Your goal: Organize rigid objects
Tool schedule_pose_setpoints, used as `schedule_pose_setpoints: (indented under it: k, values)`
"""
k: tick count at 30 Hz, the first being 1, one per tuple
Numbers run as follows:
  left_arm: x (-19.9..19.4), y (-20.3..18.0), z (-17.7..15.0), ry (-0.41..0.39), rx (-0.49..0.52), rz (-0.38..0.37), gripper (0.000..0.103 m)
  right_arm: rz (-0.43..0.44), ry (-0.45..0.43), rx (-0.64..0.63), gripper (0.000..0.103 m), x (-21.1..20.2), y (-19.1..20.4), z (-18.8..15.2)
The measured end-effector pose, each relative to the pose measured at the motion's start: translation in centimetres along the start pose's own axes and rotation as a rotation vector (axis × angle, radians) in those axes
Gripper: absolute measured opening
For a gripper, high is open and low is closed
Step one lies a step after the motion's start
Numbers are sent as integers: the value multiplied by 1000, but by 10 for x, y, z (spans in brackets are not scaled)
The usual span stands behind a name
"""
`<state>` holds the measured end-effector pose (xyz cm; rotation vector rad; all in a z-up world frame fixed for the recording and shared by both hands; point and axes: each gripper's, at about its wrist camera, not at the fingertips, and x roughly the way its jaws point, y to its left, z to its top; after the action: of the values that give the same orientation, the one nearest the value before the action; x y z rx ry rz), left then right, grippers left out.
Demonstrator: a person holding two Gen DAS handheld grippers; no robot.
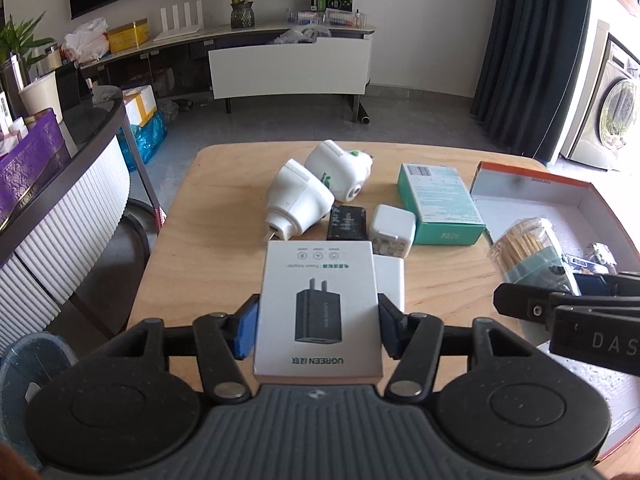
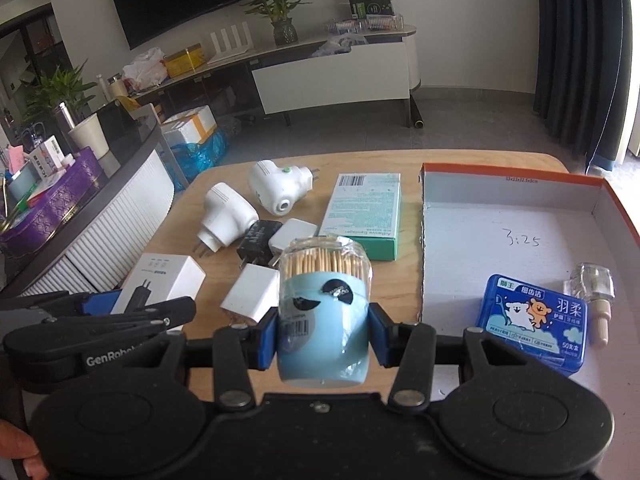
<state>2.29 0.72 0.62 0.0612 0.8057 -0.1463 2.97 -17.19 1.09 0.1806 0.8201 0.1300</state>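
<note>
My left gripper [image 1: 318, 326] is shut on a white charger box [image 1: 318, 308] with a black adapter printed on it, held above the wooden table [image 1: 208, 256]. That same box [image 2: 160, 284] shows at the left of the right wrist view. My right gripper [image 2: 322, 336] is shut on a light blue toothpick jar [image 2: 324, 312] with a clear lid; the jar [image 1: 528, 252] appears at the right of the left wrist view. An orange-rimmed white box tray [image 2: 512, 216] at the right holds a blue floss-pick case [image 2: 532, 324] and a small clear bottle [image 2: 592, 292].
Loose on the table lie two white plug-in units [image 1: 298, 200] [image 1: 340, 170], a black adapter [image 1: 347, 222], a white cube charger [image 1: 391, 230], a flat white charger [image 2: 250, 296] and a green bandage box [image 1: 438, 204]. A dark curved counter [image 1: 80, 152] stands to the left.
</note>
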Motion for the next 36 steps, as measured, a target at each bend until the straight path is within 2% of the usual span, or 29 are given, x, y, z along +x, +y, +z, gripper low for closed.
schedule_pose_setpoints:
  k: [15,36]
  values:
    - [-33,-47,5,-57,29,-54,59,-74,-81,-14,56,-59,-22,0]
    - [-39,-100,5,-79,114,-127,59,-131,-125,52,56,-90,-68,-10]
